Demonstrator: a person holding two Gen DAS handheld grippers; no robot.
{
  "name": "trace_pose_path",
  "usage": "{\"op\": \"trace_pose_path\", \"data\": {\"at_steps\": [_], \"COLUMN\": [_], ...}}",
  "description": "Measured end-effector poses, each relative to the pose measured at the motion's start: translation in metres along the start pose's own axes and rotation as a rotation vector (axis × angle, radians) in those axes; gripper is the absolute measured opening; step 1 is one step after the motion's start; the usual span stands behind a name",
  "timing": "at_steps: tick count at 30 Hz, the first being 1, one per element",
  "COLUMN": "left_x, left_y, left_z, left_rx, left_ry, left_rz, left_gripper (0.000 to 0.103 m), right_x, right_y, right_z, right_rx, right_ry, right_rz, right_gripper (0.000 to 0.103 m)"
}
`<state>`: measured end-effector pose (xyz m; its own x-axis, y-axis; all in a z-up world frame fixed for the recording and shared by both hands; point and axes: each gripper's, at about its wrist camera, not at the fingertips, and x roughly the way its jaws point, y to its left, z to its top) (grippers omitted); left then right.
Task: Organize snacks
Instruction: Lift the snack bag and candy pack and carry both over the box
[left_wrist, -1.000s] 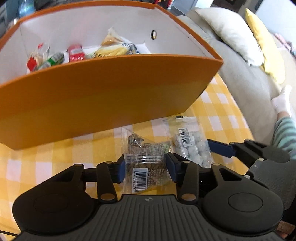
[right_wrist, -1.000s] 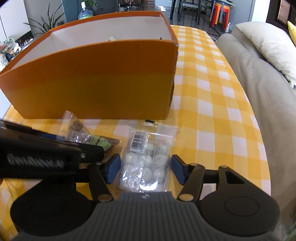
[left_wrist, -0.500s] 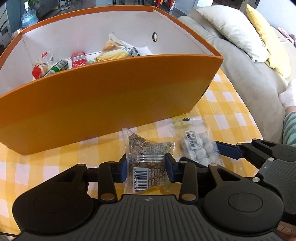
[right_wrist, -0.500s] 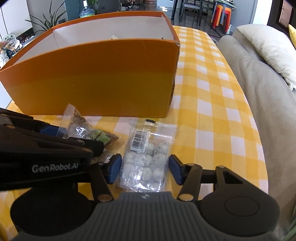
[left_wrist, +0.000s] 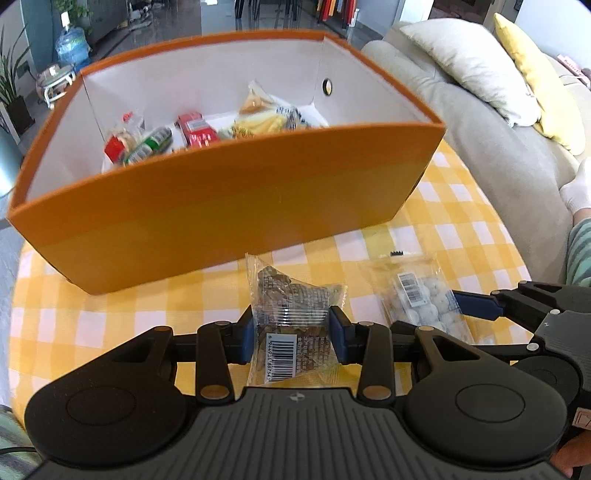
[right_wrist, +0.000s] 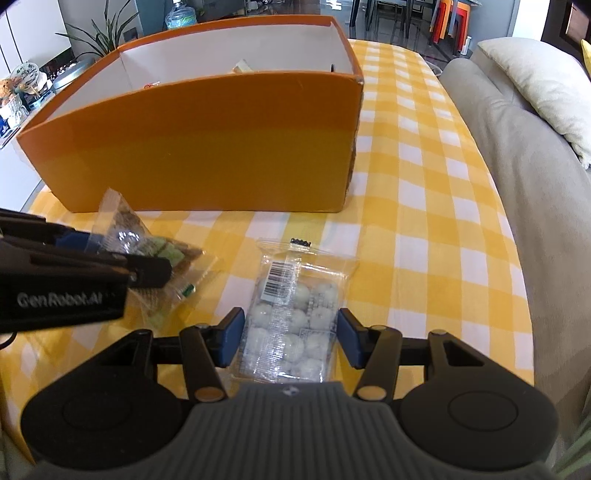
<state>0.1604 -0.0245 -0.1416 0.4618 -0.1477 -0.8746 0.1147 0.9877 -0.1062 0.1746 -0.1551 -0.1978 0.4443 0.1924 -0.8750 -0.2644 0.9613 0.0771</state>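
Left tool (left_wrist: 291, 334) pinching brown snack packet (left_wrist: 290, 314) across its width, just closed on it, packet's long axis running straight ahead toward orange box (left_wrist: 229, 199) beyond; right tool (right_wrist: 291, 338) likewise closed around white-ball packet (right_wrist: 295, 317) on desk (right_wrist: 424, 236), box ahead-left, left side nearer.

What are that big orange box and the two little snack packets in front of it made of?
The orange box looks like stiff cardboard: matte orange outside, plain white inside, thin straight walls. The packet of brown snacks and the packet of white balls seem to be thin clear plastic film: glossy, crinkled, contents visible, with crimped ends and printed barcodes.
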Motion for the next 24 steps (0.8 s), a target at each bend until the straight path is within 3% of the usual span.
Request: {"op": "trace_pose_path", "data": {"at_steps": [12, 24], "left_x": [-0.048, -0.092], "left_y": [0.009, 0.033], "left_z": [0.004, 0.034], "left_rx": [-0.016, -0.023], "left_ry": [-0.076, -0.198], "left_rz": [-0.019, 0.032], "left_gripper": [0.044, 0.044], "right_x": [-0.043, -0.097], "right_y": [0.008, 0.017], "right_z": [0.000, 0.031], "right_rx": [0.002, 0.008], "right_ry": [-0.049, -0.204], "right_rz": [0.042, 0.089], "right_gripper": [0.052, 0.052]}}
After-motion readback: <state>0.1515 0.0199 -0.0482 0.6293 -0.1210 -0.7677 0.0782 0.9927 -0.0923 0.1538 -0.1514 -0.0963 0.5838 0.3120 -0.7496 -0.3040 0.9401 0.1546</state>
